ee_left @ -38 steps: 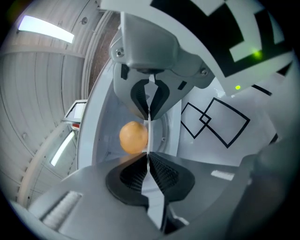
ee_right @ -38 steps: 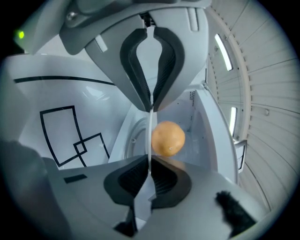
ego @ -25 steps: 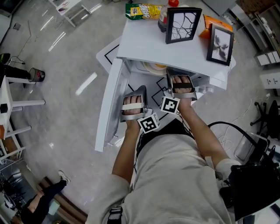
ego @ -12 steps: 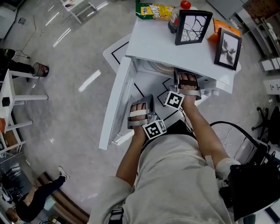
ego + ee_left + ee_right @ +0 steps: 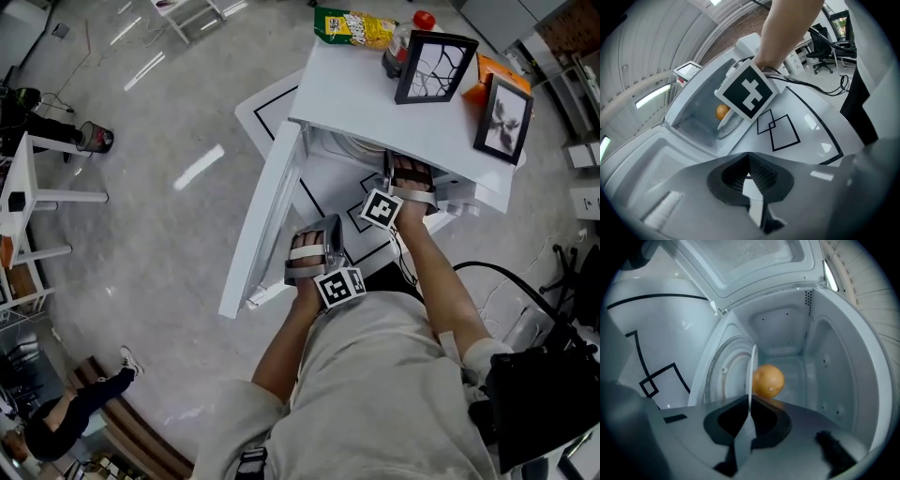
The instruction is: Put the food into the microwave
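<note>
The white microwave [image 5: 375, 103] is seen from above with its door [image 5: 267, 220] swung open to the left. My right gripper [image 5: 410, 173] reaches into the cavity, its tips hidden under the microwave's top. In the right gripper view it [image 5: 749, 411] is shut on the rim of a white plate [image 5: 752, 376], seen edge-on, which carries a round orange food [image 5: 768, 379] above the turntable [image 5: 724, 376]. My left gripper [image 5: 317, 232] hangs outside the opening beside the door, shut [image 5: 749, 157] with nothing held. From there I see the plate [image 5: 729, 123] and the orange food [image 5: 722, 111] inside.
Two picture frames [image 5: 434, 66] [image 5: 503, 117], a yellow snack bag [image 5: 356, 26], a red-capped bottle [image 5: 408, 42] and an orange pack [image 5: 492, 70] sit on the microwave's top. The white table [image 5: 323, 187] beneath bears black square outlines. Cavity walls [image 5: 834, 366] close in on the right.
My left gripper has drawn back from the opening toward the person and rolled. My right gripper, still shut on the plate, has sunk a little inside the cavity.
</note>
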`<state>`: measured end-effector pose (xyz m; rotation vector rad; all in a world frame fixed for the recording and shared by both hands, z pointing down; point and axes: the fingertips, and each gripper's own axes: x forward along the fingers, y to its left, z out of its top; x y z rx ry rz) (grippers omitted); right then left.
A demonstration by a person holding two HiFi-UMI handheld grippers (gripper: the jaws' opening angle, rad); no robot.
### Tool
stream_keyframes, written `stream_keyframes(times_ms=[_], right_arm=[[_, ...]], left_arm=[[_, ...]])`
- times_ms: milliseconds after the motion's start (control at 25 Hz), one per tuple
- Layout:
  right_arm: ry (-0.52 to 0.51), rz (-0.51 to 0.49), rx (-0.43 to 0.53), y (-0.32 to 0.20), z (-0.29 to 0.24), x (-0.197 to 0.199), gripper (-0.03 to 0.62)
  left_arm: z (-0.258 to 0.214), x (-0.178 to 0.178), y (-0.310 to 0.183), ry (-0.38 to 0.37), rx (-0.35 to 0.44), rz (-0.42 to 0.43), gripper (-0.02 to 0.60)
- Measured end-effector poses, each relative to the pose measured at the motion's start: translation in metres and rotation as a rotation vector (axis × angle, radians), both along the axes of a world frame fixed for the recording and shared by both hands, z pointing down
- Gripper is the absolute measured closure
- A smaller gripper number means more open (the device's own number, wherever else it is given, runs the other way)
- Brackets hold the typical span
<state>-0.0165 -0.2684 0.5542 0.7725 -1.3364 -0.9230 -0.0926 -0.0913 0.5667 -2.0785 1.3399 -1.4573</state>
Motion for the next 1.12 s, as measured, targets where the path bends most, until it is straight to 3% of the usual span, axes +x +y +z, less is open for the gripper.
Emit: stream_keyframes(times_ms=[360, 640, 1120], right_arm=[[0.010, 0.001, 0.008, -0.014, 0.006, -0.010, 0.571], [-0.056, 0.080, -0.149, -0.009, 0.026, -0.010, 0.555], [-0.415, 0.201, -0.362, -0.001, 0.017, -0.017, 0.506]], left_arm=[[0.003, -0.003, 0.005, 0.012, -0.019, -0.023, 0.574], [0.007, -0.007, 0.007, 0.051, -0.042, -0.061, 0.574], [0.017, 0.001, 0.006, 0.042, -0.066, -0.048, 0.574]])
